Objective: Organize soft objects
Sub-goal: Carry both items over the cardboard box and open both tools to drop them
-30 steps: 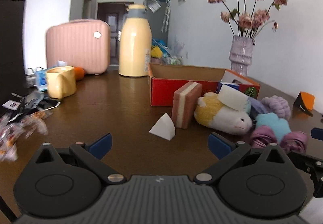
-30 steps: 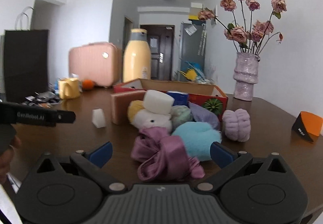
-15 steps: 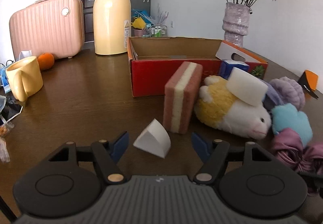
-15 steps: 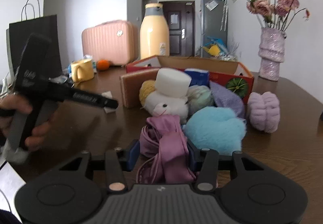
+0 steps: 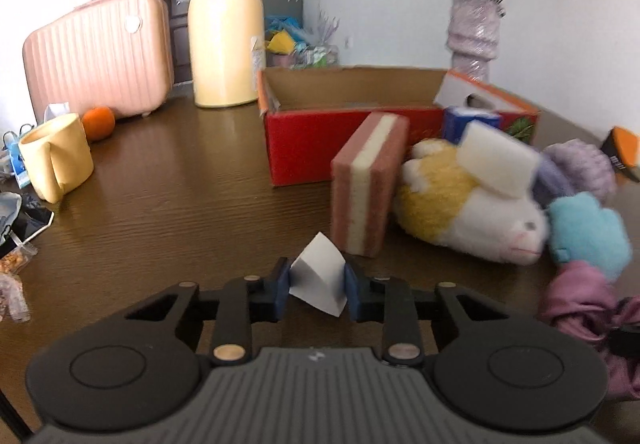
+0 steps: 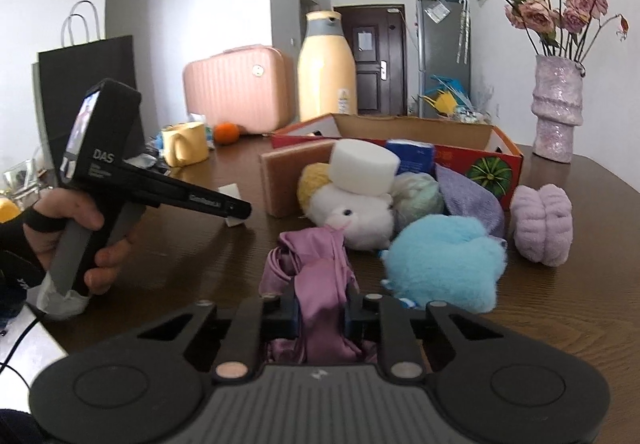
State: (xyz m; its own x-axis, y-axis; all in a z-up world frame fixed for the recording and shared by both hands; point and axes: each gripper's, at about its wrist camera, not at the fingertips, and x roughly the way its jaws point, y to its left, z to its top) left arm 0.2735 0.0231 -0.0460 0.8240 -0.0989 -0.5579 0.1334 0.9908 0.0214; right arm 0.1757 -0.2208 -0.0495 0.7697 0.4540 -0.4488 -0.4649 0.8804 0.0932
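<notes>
My left gripper is shut on a small white wedge sponge on the brown table. My right gripper is shut on a purple satin cloth. Behind them lie a pink-and-cream sponge block, a yellow-and-white plush toy with a white foam block on it, a blue fluffy toy and a lilac knitted roll. An open red cardboard box stands behind the pile. The left gripper shows in the right wrist view.
A yellow mug, an orange, a pink suitcase and a tall cream flask stand at the back left. A vase of dried roses stands back right. A black paper bag and clutter fill the left edge.
Both grippers moved forward and closed: the left one onto the white wedge sponge, the right one onto the purple cloth.
</notes>
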